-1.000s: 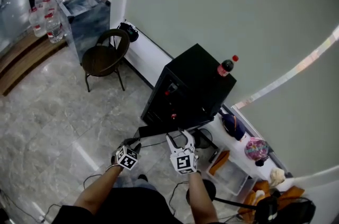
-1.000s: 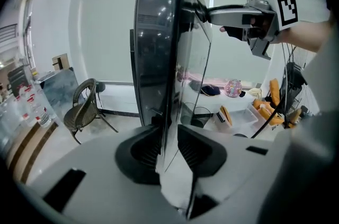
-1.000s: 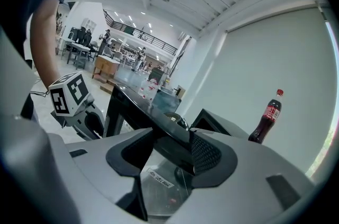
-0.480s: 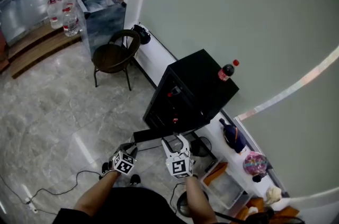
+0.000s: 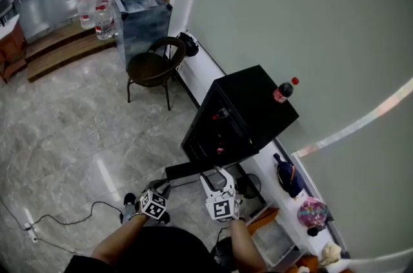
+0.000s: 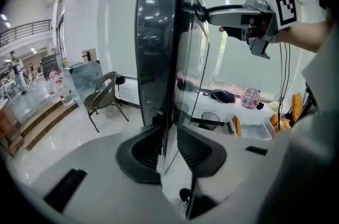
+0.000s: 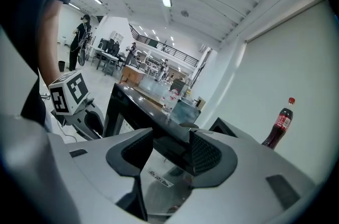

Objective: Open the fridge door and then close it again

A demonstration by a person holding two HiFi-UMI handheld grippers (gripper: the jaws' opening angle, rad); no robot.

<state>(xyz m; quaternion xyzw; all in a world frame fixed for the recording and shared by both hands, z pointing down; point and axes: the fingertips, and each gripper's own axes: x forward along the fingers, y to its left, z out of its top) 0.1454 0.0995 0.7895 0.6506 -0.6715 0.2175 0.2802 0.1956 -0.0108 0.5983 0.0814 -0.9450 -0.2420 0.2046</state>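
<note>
Head view: the black fridge (image 5: 248, 104) is seen against the wall near the middle of the frame, with a cola bottle (image 5: 282, 91) standing on its top at the 3 o'clock corner. The fridge door (image 5: 190, 168) is swung wide open and is seen from above as a dark bar at 7 o'clock of the cabinet. The left gripper (image 5: 162, 186) is set at the door's free end, and the right gripper (image 5: 218, 173) is set further along the same edge. A chair (image 5: 151, 65) is placed at 10 o'clock of the fridge.

Left gripper view: the fridge door is seen edge-on, rising toward 12 o'clock from between the jaws. The two pads are closed against its faces, so the door's edge is clamped. At 2 o'clock the right gripper is seen gripping the door higher up.

Right gripper view: the door's dark top edge is held between the jaws, with the pads pressed on either side. The cola bottle is seen at 3 o'clock and the left gripper at 9 o'clock.
</note>
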